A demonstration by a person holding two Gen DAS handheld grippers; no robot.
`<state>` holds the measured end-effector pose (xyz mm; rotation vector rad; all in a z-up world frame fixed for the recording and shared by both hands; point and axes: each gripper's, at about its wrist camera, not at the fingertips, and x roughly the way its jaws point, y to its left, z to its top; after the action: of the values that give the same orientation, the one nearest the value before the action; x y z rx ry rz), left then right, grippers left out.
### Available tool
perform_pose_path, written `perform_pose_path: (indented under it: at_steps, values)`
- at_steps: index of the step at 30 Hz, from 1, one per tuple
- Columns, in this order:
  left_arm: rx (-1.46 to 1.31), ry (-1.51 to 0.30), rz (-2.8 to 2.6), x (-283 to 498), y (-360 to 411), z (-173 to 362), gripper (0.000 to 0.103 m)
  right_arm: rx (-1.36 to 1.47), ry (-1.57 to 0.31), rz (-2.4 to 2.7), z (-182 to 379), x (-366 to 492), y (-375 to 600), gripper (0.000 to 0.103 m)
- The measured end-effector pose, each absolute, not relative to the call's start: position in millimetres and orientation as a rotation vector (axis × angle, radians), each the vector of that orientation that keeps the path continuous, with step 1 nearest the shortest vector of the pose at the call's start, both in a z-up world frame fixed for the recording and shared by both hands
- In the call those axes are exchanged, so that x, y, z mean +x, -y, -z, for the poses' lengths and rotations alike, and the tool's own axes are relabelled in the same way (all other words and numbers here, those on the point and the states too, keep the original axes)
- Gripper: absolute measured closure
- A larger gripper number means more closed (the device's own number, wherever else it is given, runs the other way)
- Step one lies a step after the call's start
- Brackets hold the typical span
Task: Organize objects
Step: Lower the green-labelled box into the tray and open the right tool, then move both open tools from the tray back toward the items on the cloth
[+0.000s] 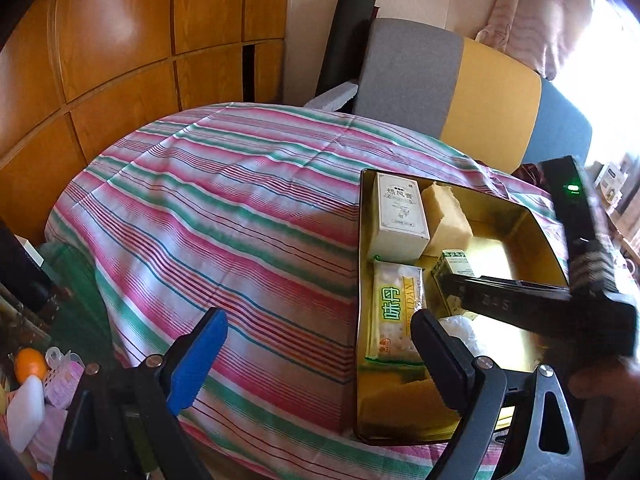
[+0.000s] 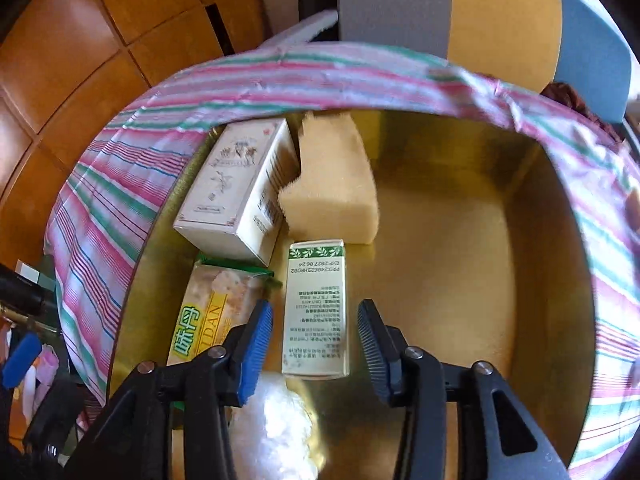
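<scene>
A gold tin box sits on the striped cloth. In it lie a white carton, a yellow sponge, a green biscuit packet, a white wad and a small green-and-white carton. My right gripper is open inside the tin, its fingers on either side of the small carton and apart from it. It shows in the left wrist view. My left gripper is open and empty over the tin's left edge.
The striped cloth covers a rounded table. Wooden cabinets stand behind on the left. A grey, yellow and blue chair back stands behind the tin. An orange and small items lie low on the left.
</scene>
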<state>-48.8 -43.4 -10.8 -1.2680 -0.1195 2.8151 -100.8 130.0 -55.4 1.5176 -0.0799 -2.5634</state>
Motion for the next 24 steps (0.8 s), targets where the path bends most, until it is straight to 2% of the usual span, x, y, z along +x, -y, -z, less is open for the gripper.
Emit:
perform_pose_path:
  at_steps: [5, 7, 13, 24]
  values:
    - [-1.257, 0.109, -2.828, -48, 42, 9, 0.009, 1.358, -0.047, 2.717, 25, -70, -134, 0.056]
    - [-1.253, 0.100, -2.829, -47, 40, 9, 0.009, 1.300, -0.080, 2.758, 16, -58, -134, 0.049]
    - [-1.239, 0.096, -2.825, -43, 34, 6, 0.009, 1.198, -0.109, 2.830, -5, -40, -135, 0.038]
    - [-1.225, 0.078, -2.818, -34, 21, 2, 0.008, 1.095, -0.165, 2.908, -28, -9, -146, 0.033]
